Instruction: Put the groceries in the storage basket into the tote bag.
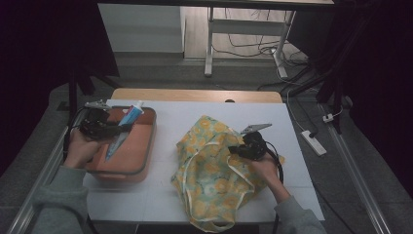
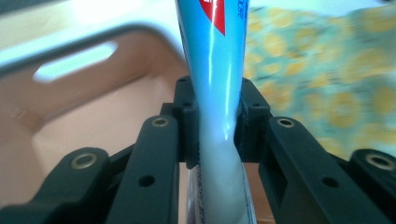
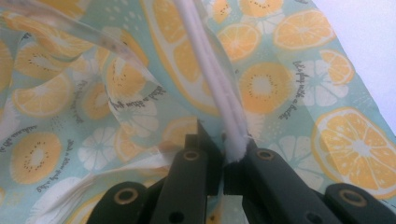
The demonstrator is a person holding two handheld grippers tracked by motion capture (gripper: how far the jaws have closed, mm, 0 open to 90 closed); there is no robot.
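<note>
Toothpaste tube (image 1: 122, 131) pinched mid-length in the left gripper (image 2: 215, 123), pads squeezing it flat, held tilted above the orange bin (image 1: 146, 146) near the table's (image 1: 302, 175) left edge, cap end toward the far edge. Left forearm entering from the near left corner, hand (image 1: 80, 148) curled around the gripper body. Right gripper (image 3: 223, 161) clamped on the white handle (image 3: 212, 84) of the citrus-print bag (image 1: 214, 170) at mid-table, right hand (image 1: 265, 168) low over the fabric, wrist angled inward.
</note>
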